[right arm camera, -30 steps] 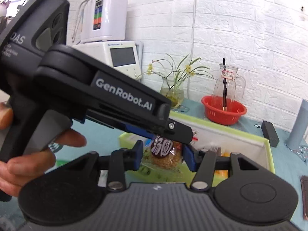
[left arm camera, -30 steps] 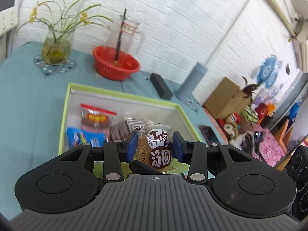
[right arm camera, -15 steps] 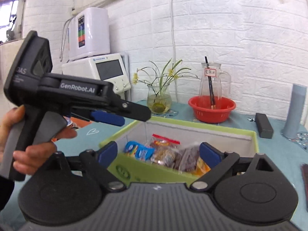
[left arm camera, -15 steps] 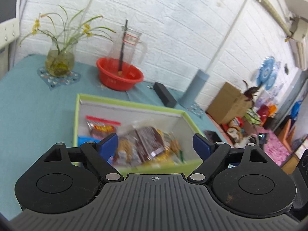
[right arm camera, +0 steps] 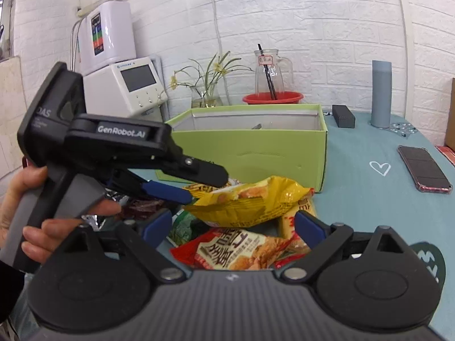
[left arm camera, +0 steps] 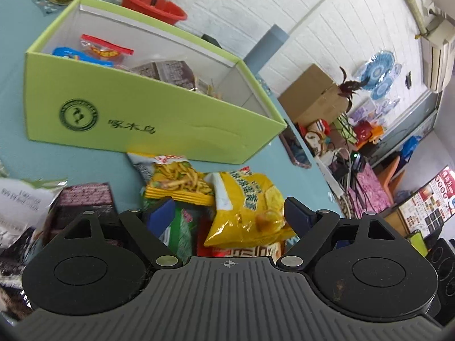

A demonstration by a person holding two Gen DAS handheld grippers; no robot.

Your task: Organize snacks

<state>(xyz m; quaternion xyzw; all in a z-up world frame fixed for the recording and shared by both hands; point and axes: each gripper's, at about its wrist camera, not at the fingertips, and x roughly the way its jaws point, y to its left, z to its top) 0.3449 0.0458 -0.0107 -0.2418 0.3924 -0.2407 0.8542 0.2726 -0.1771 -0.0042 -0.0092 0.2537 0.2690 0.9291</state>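
Both grippers hang over the snack pile (right arm camera: 244, 227) at lower centre, in front of the green box (left arm camera: 159, 113) on the desk (right arm camera: 369, 193). The left gripper (left arm camera: 227, 216) has jaws apart, narrowing around a yellow bag (left arm camera: 244, 207); the right gripper (right arm camera: 233, 227) has jaws wide, gripping nothing.

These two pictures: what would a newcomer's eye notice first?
First, the heap of bright snack bags on the blue table, with a yellow bag on top. Right behind it stands the green box, open, with a few snacks inside. Both grippers hang over the heap, jaws apart.
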